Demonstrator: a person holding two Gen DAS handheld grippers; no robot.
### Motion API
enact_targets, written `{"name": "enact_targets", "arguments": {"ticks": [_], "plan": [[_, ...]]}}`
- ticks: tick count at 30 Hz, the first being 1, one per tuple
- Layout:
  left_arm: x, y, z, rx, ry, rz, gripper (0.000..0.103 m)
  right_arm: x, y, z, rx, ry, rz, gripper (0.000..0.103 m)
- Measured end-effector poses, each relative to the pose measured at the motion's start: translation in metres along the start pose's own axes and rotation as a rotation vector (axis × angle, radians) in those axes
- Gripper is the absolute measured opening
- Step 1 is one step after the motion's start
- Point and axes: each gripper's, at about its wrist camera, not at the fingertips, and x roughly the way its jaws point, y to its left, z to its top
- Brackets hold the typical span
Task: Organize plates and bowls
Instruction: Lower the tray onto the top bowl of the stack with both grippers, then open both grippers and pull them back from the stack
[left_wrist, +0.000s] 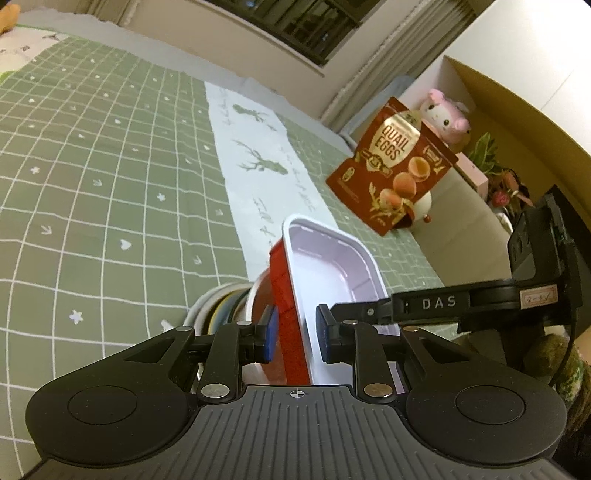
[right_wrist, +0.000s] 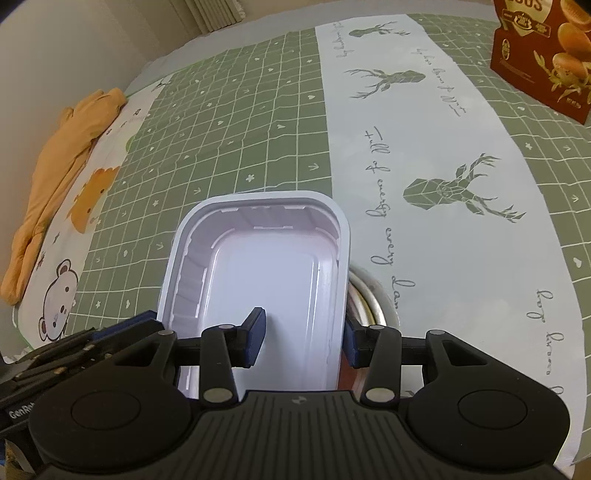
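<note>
A rectangular bowl (left_wrist: 325, 273), red outside and white inside, is held over a stack of round plates and bowls (left_wrist: 221, 306). My left gripper (left_wrist: 295, 332) straddles its left wall, one blue pad outside and one inside, jaws close to the wall with a small gap showing. In the right wrist view the bowl (right_wrist: 266, 273) fills the centre. My right gripper (right_wrist: 303, 339) straddles its right wall, with a wide gap at the inner pad. The stack's rim (right_wrist: 373, 299) shows to the bowl's right. The right gripper's arm (left_wrist: 443, 304) also shows in the left wrist view.
The table has a green grid cloth (left_wrist: 92, 166) with a white deer-print runner (right_wrist: 424, 166). A red quail-egg pouch (left_wrist: 391, 166) stands at the far right. A pink plush (left_wrist: 447, 110) and plants sit on a shelf beyond. An orange cloth (right_wrist: 62, 155) lies at the far left.
</note>
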Motion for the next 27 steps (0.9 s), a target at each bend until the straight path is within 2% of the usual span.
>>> {"name": "enact_targets", "arguments": {"ticks": [4,9,14,18,22,25,27], "plan": [[0.003,0.006,-0.001,-0.029,0.009,0.002,0.024,-0.001,0.001,0.001,-0.002,-0.005,0.001,0.044],[-0.010,0.007,0.002,-0.046,-0.034,0.004,0.024,-0.008,-0.001,-0.001,-0.002,-0.015,-0.004,0.044],[-0.029,-0.011,-0.004,-0.006,-0.104,0.040,0.024,-0.024,-0.005,-0.009,-0.029,-0.089,0.013,0.044],[-0.053,-0.029,-0.033,0.020,-0.232,0.080,0.024,-0.045,-0.013,-0.026,-0.006,-0.172,0.048,0.044],[-0.074,-0.052,-0.069,0.098,-0.343,0.181,0.024,-0.077,-0.020,-0.063,-0.034,-0.323,0.083,0.046],[-0.087,-0.083,-0.098,0.231,-0.427,0.265,0.024,-0.102,-0.027,-0.106,-0.059,-0.515,0.071,0.064],[-0.091,-0.097,-0.116,0.272,-0.442,0.275,0.024,-0.113,-0.031,-0.138,-0.064,-0.633,0.085,0.078]]}}
